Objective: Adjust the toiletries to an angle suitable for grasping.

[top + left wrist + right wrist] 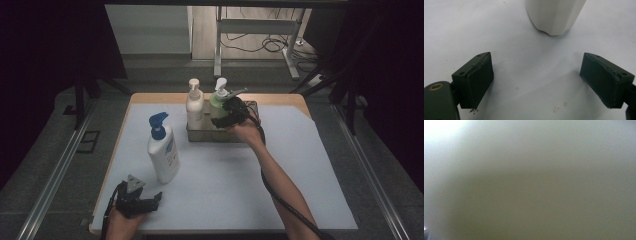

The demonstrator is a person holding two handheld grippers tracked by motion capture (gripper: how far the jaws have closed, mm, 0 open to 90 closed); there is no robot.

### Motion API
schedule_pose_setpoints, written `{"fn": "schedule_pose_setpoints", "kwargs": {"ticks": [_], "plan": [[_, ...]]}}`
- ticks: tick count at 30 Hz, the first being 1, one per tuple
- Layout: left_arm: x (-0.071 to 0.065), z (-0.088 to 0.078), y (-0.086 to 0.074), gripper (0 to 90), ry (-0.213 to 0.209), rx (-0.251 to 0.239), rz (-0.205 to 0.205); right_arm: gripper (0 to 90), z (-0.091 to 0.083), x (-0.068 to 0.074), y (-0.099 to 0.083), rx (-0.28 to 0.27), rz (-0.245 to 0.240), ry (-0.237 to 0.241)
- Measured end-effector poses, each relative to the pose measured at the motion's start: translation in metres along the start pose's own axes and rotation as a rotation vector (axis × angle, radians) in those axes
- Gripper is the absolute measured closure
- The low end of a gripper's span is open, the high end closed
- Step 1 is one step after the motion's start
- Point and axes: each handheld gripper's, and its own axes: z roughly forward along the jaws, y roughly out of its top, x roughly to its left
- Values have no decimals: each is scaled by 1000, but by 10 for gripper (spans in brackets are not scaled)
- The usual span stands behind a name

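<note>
In the high view my right gripper (226, 116) is at the body of a green pump bottle (218, 101), which stands in a metal tray (200, 136) at the back of the table. The bottle's pale green side (530, 180) lies blurred right against the right gripper view's camera, so I take the jaws as closed on it. A cream pump bottle (194, 107) stands in the tray's left part. A white bottle with a blue pump (163, 152) stands on the mat at front left. My left gripper (536, 80) rests open near the front edge, the white bottle's base (554, 17) just ahead.
A pale mat (300, 165) covers the wooden table (150, 97). The right forearm and its black cable (272, 192) cross the mat's middle right. Metal rails run along both sides, and a table frame with cables stands behind.
</note>
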Motion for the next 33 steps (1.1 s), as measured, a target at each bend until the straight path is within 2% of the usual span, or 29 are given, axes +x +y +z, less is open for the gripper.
{"fn": "schedule_pose_setpoints", "kwargs": {"ticks": [9,19,33], "plan": [[0,0,0,113,0,0,-1,125,3,-3,-3,3,22,12],[0,0,0,113,0,0,0,117,3,-10,-8,-23,16,41],[0,0,0,113,0,-1,0,115,-6,-8,-12,-49,-13,13]]}}
